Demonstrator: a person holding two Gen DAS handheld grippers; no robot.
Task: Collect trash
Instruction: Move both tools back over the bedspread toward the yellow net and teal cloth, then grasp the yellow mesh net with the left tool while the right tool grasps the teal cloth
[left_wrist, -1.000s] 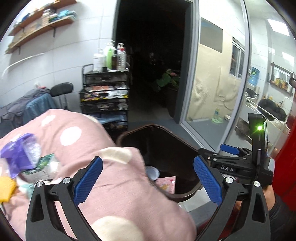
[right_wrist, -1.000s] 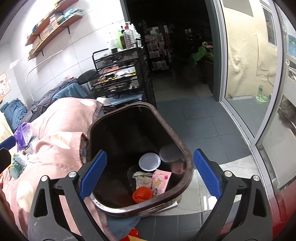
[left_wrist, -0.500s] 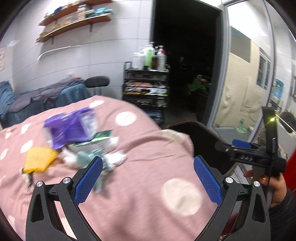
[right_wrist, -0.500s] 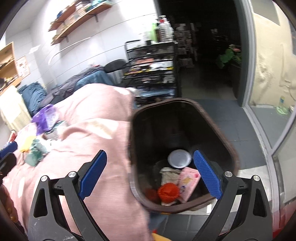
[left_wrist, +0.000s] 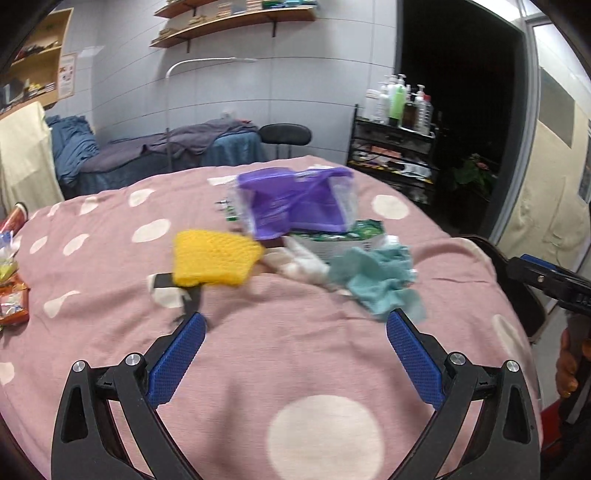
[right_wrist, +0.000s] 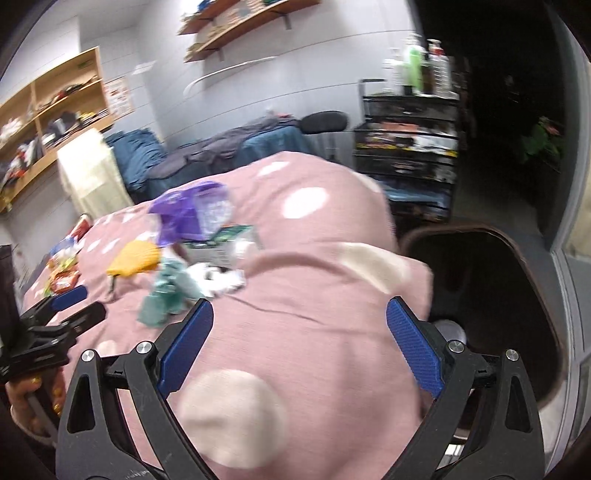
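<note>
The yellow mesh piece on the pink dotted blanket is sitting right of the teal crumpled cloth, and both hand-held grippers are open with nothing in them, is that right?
One thing is off: in the left wrist view the yellow mesh piece lies left of the teal crumpled cloth, not right of it. The rest holds: both are on the pink dotted blanket, and the left hand-held gripper and right hand-held gripper are open and empty.

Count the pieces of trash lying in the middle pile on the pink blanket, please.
5 at least: a purple bag at the back, a yellow net on the left, a green packet under the bag, white wrappers in the middle, a teal cloth on the right. More may hide beneath.
</note>
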